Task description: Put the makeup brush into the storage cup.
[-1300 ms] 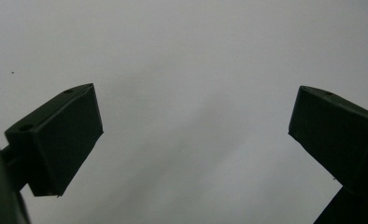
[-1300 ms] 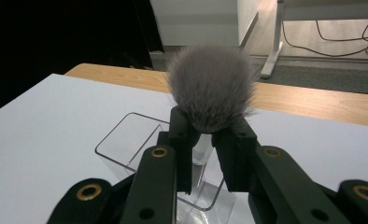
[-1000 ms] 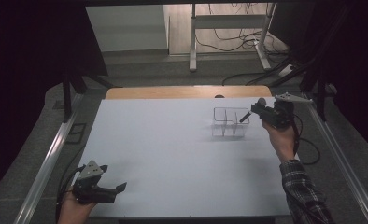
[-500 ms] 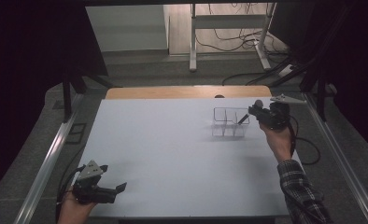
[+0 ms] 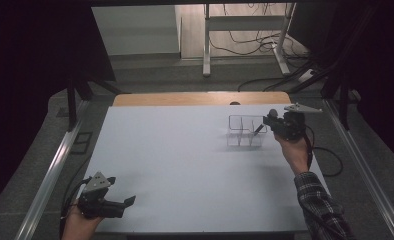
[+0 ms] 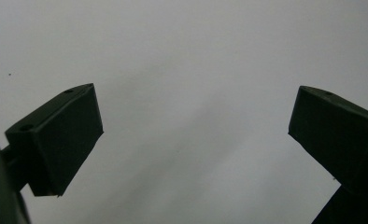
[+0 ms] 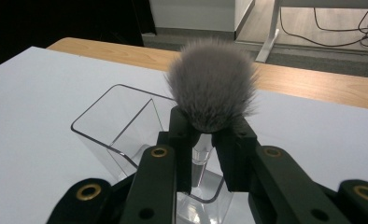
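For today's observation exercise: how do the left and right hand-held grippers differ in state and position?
The left hand-held gripper has its jaws wide apart with nothing between them; the right hand-held gripper is shut on a makeup brush. The left sits at the table's near edge; the right is far, over a clear organizer. Both are black.

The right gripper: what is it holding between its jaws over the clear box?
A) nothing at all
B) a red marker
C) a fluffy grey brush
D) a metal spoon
C: in the right gripper view, the right gripper has its jaws closed on a brush with a fluffy grey head, just above the clear plastic organizer on the table.
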The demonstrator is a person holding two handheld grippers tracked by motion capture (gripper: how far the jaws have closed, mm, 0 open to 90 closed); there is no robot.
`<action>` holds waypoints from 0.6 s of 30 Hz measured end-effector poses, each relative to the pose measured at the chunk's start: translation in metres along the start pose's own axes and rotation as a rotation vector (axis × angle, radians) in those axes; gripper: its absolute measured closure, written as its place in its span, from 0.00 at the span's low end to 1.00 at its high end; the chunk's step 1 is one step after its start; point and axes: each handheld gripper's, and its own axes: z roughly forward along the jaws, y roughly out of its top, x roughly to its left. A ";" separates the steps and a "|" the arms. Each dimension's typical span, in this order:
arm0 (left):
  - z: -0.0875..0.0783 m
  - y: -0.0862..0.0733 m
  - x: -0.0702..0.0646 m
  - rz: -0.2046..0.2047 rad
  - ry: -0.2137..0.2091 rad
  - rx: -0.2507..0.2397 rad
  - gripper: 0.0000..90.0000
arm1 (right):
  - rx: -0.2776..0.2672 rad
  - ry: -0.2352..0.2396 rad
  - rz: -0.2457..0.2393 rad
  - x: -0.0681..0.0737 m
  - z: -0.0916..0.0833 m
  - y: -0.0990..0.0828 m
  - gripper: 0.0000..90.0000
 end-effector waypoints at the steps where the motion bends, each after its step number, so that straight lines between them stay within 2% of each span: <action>1: 0.000 0.000 0.000 0.000 0.000 0.000 0.04 | 0.003 0.000 -0.004 0.000 0.001 -0.001 0.85; 18: 0.001 0.000 0.000 0.001 -0.003 0.006 0.04 | 0.033 -0.008 -0.025 0.003 0.012 -0.008 0.85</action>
